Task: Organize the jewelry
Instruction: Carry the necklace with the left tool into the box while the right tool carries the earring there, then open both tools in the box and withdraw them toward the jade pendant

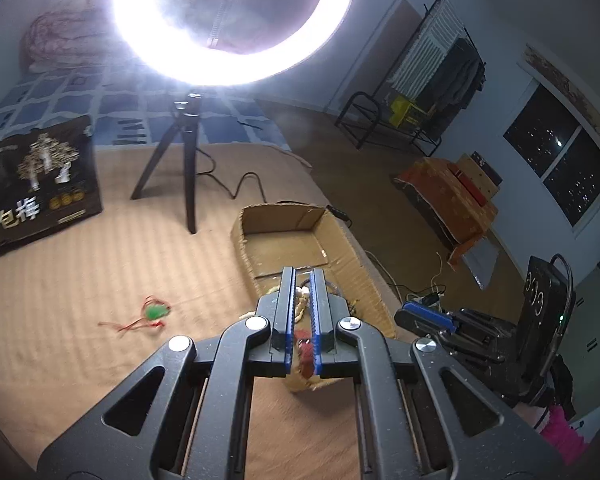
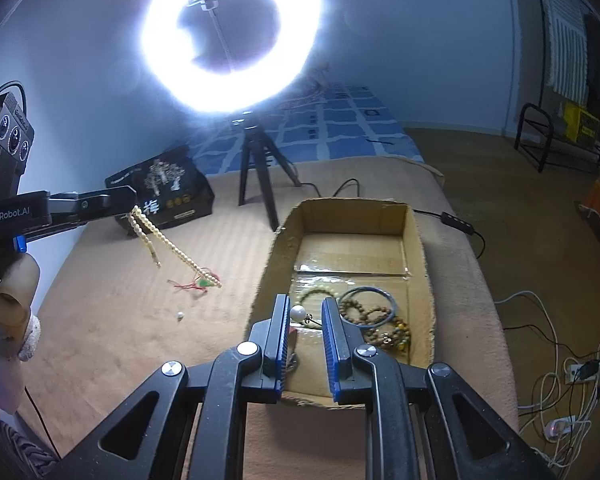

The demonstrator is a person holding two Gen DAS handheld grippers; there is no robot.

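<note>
In my left wrist view, my left gripper (image 1: 303,280) is squeezed almost closed on a cream bead necklace (image 1: 300,306). It hangs over the near end of the cardboard box (image 1: 260,256). A green pendant on red string (image 1: 155,312) lies on the tan blanket (image 1: 100,264), left of the box.

In my right wrist view, my right gripper (image 2: 306,314) is partly open and holds nothing. It sits over the box's near end, where a white pearl (image 2: 299,313), a blue bangle (image 2: 392,302) and brown bead bracelets (image 2: 356,308) lie. The necklace's loose end dangles near the pendant. I think it could snag the red string or drop outside the box.
</note>
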